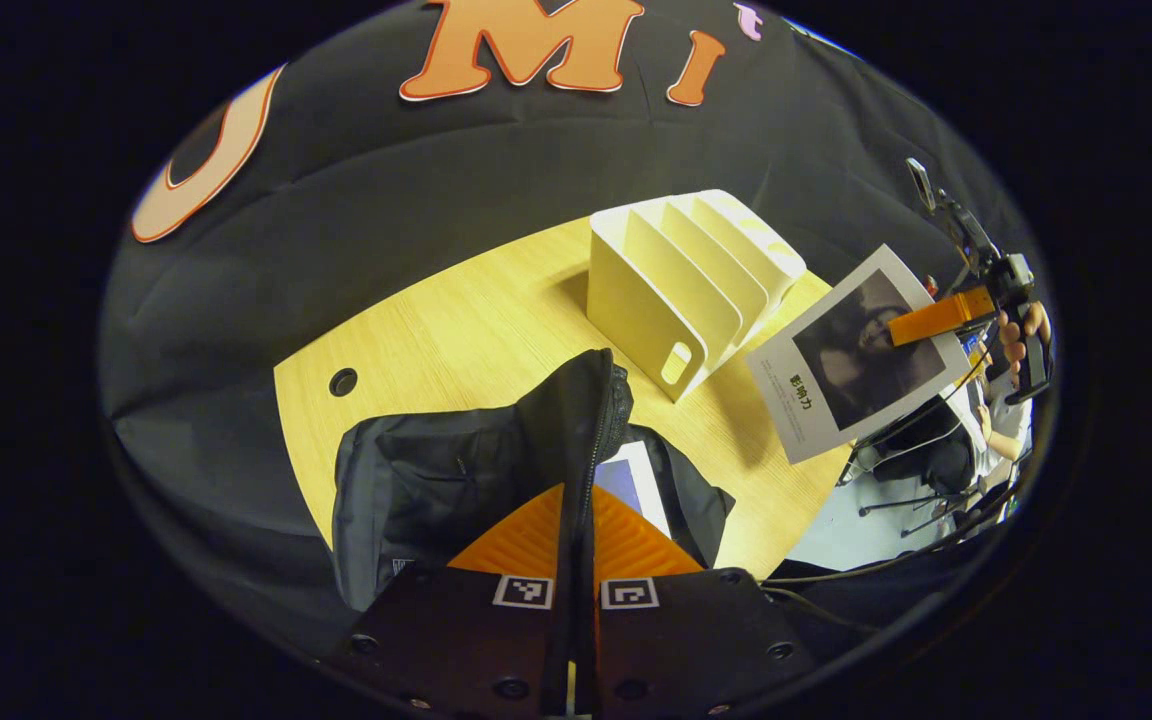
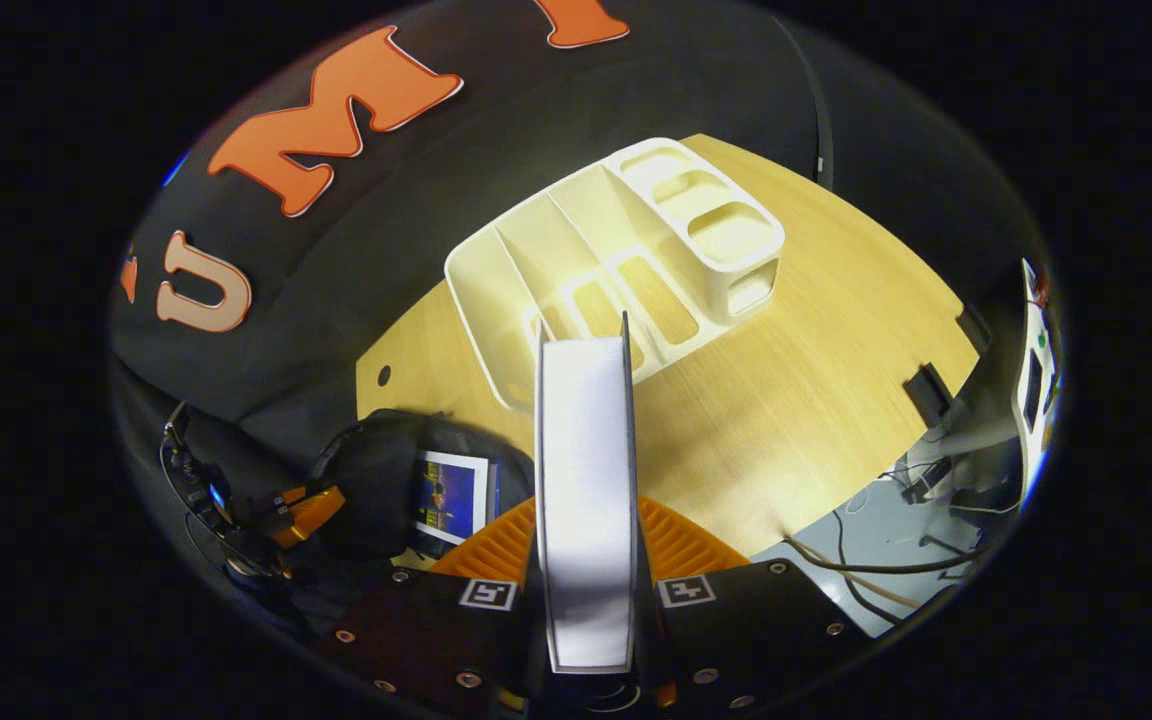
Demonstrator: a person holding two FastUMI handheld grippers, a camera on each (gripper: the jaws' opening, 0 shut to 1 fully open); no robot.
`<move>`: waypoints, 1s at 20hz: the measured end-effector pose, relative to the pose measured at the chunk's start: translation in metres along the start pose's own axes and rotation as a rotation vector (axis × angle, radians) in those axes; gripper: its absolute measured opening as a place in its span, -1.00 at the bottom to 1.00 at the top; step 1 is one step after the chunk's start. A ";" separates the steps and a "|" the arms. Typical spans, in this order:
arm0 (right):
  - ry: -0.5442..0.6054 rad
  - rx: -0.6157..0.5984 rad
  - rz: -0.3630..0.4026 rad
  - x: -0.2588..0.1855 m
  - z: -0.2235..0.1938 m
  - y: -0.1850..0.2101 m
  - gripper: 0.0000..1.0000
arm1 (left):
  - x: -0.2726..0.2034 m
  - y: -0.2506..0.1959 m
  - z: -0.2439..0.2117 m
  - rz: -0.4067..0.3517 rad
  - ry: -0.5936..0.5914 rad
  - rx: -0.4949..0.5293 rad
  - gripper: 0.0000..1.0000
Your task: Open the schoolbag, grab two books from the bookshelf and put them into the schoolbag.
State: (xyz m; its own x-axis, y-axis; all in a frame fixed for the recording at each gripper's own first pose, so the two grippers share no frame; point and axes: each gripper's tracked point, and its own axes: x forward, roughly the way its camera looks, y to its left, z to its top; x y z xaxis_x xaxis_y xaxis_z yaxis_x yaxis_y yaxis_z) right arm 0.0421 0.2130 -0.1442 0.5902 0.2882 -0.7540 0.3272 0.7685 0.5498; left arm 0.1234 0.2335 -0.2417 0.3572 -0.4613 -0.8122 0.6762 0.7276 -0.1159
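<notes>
Left gripper view: left tongs [image 1: 576, 520] closed on the bag [image 1: 456, 470] flap, lifting it to keep the mouth open; first book [image 1: 631, 485] sits inside. The rack [image 1: 681, 285] stands empty on the bench [image 1: 456, 330]. Right tongs [image 1: 941, 318] hold the second book [image 1: 851, 355] aloft beside the rack. Right gripper view: right tongs [image 2: 586, 570] clamp that book [image 2: 584, 480] edge-on, apparently by its spine, well short of the bag [image 2: 376, 480].

A pale wooden worktop [image 1: 456, 340] carries a black schoolbag [image 1: 436, 480] just ahead of the left hand-held gripper [image 1: 576, 540] and a cream bookshelf [image 1: 686, 280] farther beyond it.
</notes>
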 end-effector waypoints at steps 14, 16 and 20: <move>-0.007 0.100 0.298 0.038 -0.051 0.074 -0.28 | -0.006 0.000 0.009 -0.009 -0.002 0.067 -0.93; 0.005 0.105 0.342 0.047 -0.057 0.087 -0.28 | -0.006 0.000 0.010 -0.008 -0.006 0.062 -0.93; 0.037 0.131 0.412 0.068 -0.071 0.109 -0.28 | -0.009 0.001 0.010 -0.004 -0.015 0.055 -0.92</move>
State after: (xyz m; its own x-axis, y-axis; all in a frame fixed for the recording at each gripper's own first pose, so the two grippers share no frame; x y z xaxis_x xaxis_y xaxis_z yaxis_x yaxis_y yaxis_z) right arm 0.0652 0.3569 -0.1612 0.6648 0.5783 -0.4728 0.1620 0.5063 0.8470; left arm 0.1275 0.2335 -0.2287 0.3637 -0.4715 -0.8033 0.7118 0.6970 -0.0869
